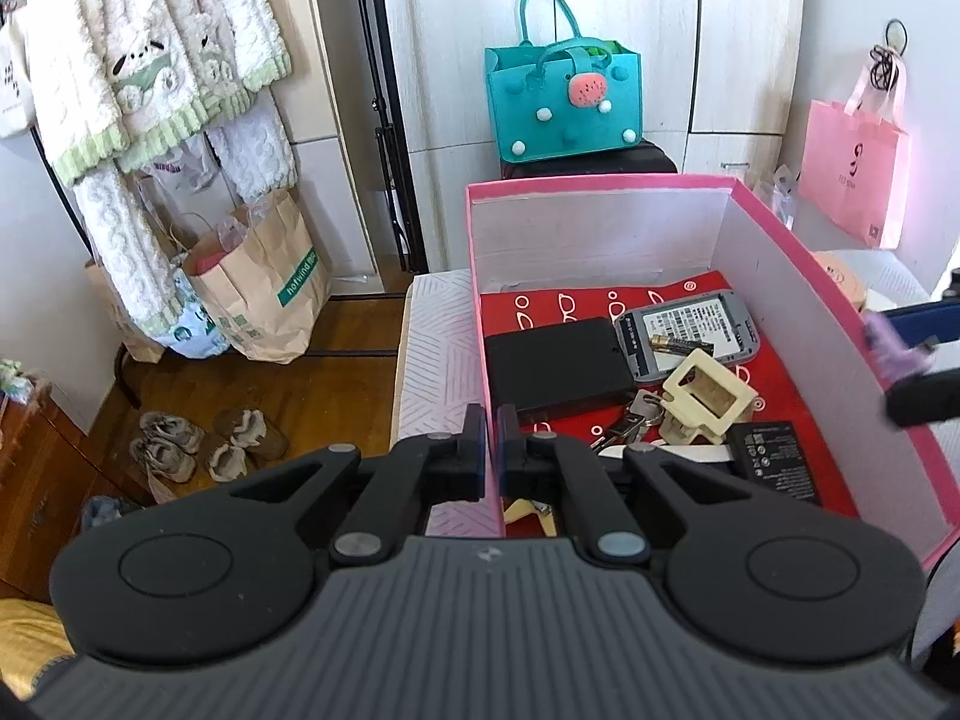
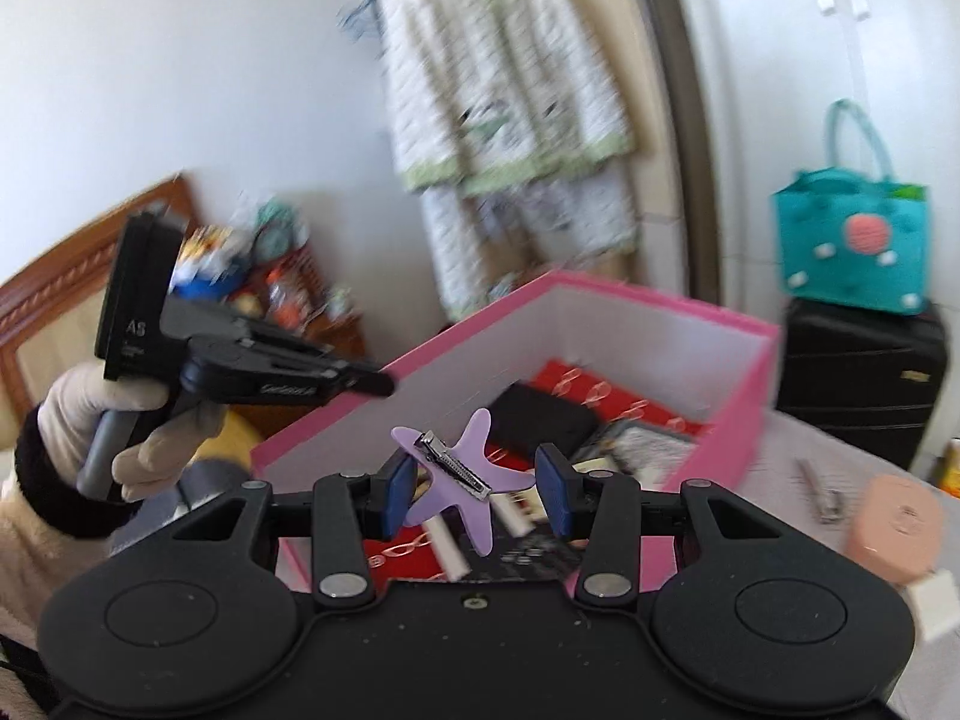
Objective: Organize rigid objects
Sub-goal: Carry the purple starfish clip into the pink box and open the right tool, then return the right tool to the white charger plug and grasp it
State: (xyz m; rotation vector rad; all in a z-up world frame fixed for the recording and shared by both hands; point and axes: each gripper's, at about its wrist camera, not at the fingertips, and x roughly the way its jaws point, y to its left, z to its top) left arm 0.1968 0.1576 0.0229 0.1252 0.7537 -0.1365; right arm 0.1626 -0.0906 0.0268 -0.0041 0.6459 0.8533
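Note:
A pink box [image 1: 600, 183] with white inner walls stands on the table. It holds a black case [image 1: 555, 363], a grey device [image 1: 690, 330], a cream plastic frame [image 1: 708, 396], keys [image 1: 630, 420] and a black battery pack [image 1: 774, 456]. My left gripper [image 1: 492, 450] is shut on the box's left wall, one finger on each side of it. My right gripper [image 2: 474, 489] is shut on a purple star hair clip [image 2: 456, 504] with a metal clasp. It holds the clip above the box's [image 2: 600, 294] near edge. In the left wrist view the clip [image 1: 897, 348] shows at the right edge.
Nail clippers [image 2: 825, 489] and a peach case [image 2: 894, 531] lie on the table right of the box. A teal felt bag [image 1: 564, 96] sits on a black suitcase [image 2: 864, 378] behind. A pink bag [image 1: 852, 180] hangs far right. Paper bags [image 1: 264, 288] and shoes [image 1: 204, 444] are on the floor.

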